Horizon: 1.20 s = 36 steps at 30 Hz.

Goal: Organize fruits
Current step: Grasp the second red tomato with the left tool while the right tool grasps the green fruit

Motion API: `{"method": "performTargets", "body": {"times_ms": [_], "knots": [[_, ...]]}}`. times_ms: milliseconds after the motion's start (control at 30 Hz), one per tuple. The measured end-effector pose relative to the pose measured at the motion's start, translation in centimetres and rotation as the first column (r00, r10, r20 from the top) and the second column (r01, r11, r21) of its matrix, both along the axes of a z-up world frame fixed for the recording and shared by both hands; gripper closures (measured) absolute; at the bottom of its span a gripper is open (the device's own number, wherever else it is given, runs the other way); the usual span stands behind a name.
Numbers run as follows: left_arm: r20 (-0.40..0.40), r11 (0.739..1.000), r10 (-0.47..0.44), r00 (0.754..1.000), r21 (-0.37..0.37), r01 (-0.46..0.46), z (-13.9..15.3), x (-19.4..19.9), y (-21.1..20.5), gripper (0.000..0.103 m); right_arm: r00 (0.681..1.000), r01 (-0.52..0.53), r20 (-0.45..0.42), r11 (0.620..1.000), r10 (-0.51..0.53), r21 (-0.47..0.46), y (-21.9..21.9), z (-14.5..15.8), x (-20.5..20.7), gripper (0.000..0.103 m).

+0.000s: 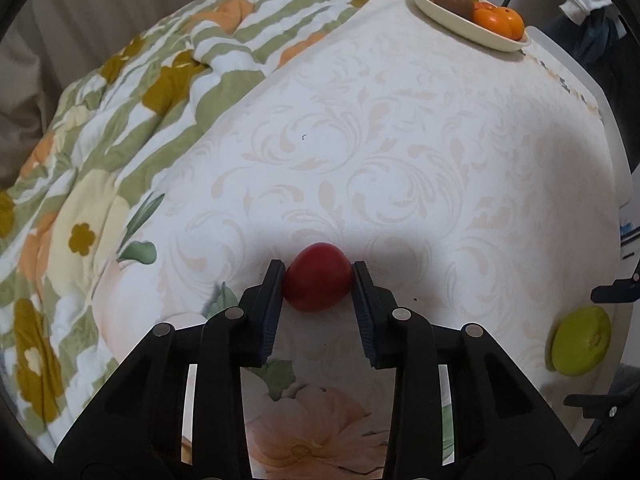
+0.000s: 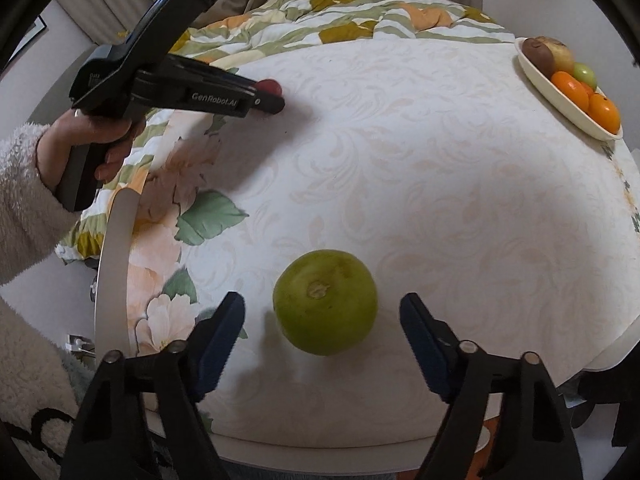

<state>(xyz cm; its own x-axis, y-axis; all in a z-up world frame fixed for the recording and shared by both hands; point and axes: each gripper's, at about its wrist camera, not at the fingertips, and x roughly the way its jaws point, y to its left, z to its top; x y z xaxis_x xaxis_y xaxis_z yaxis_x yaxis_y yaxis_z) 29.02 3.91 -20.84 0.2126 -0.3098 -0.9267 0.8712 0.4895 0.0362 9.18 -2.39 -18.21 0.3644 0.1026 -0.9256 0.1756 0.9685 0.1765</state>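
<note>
On the bench [image 1: 400, 128], under a white cloth with pale scrollwork: red fruit [image 1: 319, 277] pinched between both pads of the left gripper [image 1: 319, 280], jaws narrow and touching it on either side, fruit resting on the cloth. Nearer the right edge, green fruit [image 2: 325, 302] lying stem end up, in front of the right gripper [image 2: 322, 320], jaws wide and clear of it on both sides. At the far corner, cream dish [image 2: 560, 110] with oranges [image 2: 604, 113], a kiwi [image 2: 538, 55], and other fruit. Beyond the bench, floral quilt [image 1: 120, 128].
</note>
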Motion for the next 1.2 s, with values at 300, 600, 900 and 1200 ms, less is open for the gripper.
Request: {"method": "performTargets", "body": {"times_ms": [300,600,900,1200], "knots": [[0.005,1.0,0.025,1.0,0.0,-0.025,0.1,-0.6,1.1,0.062,0.999,-0.031,-0.011,0.999,0.03,-0.017,0.9,-0.5,0.2,0.041],[-0.017,0.996,0.087,0.996,-0.018,-0.087,0.8,-1.3,3.0,0.062,1.0,-0.018,-0.007,0.998,0.018,-0.067,0.5,0.1,0.3,0.055],[-0.008,0.989,0.13,0.991,-0.066,-0.131,3.2,-2.5,3.6,0.062,0.998,-0.026,0.058,0.995,0.032,-0.093,-0.3,3.1,-0.2,0.055],[-0.022,0.965,0.189,0.982,-0.18,-0.19,8.2,-3.6,2.0,0.062,0.987,0.05,0.156,0.997,-0.041,-0.053,-4.5,6.7,0.1,0.055]]}}
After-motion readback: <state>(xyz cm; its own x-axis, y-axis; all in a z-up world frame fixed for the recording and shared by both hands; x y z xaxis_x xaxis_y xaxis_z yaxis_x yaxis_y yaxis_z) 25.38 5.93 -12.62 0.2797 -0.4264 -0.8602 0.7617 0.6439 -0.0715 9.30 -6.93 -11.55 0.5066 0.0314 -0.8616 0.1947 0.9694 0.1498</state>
